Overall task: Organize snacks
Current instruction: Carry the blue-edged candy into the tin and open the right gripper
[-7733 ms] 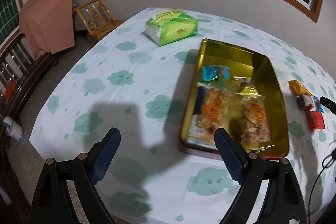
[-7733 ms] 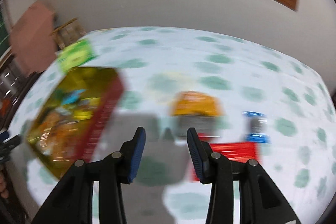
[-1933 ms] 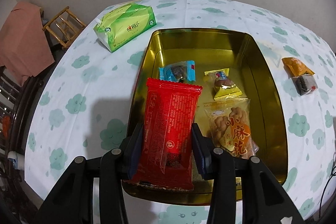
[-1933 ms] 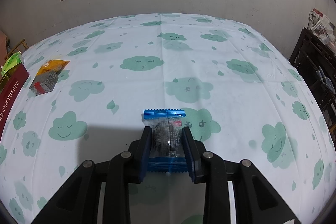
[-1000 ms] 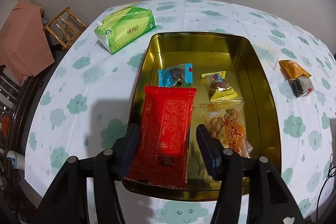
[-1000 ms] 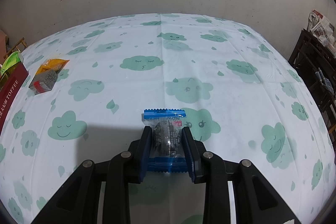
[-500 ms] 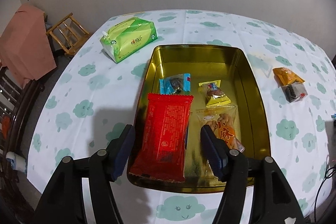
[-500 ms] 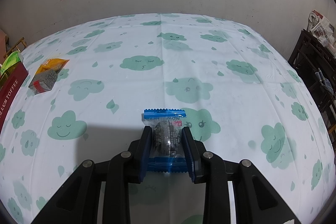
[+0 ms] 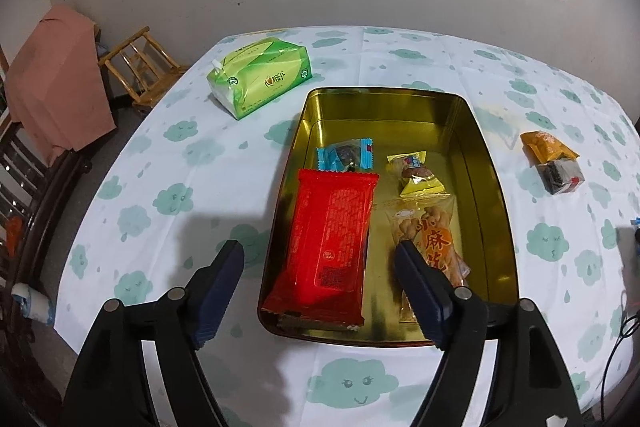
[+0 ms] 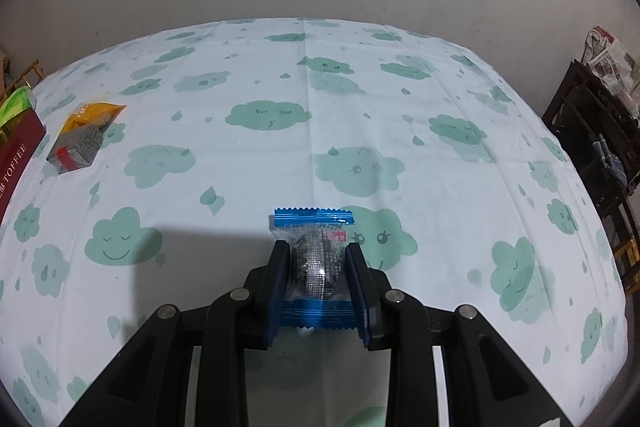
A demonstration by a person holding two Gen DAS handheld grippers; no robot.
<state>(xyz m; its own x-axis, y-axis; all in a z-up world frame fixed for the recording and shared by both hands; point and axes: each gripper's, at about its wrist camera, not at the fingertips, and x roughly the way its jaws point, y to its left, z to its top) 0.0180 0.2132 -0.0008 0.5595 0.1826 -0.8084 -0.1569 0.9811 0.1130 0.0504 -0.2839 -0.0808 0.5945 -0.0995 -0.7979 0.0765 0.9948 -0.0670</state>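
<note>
A gold tin (image 9: 492, 187) sits on the cloud-print tablecloth. In it lie a red packet (image 9: 332, 227), a small blue candy (image 9: 346, 157), a yellow-wrapped snack (image 9: 416, 173) and a clear bag of fried twists (image 9: 432, 239). My left gripper (image 9: 318, 251) hovers over the tin's near end. Its jaws are opening wide, either side of the red packet, and the pads do not touch it. In the right wrist view my right gripper (image 10: 317, 247) is closing tight on a blue-wrapped dark snack (image 10: 316, 267), held just above the cloth.
An orange packet (image 9: 546, 145) and a grey packet (image 9: 560, 177) lie on the cloth right of the tin. A green tissue pack (image 9: 260, 79) lies at the far left. A wooden chair (image 9: 136, 67) stands beyond the table, and dark shelving (image 10: 600, 131) on the right.
My left gripper has let go of the red packet, which now lies in the tin, and its jaws have spread while it drew back and up. The right gripper has kept still.
</note>
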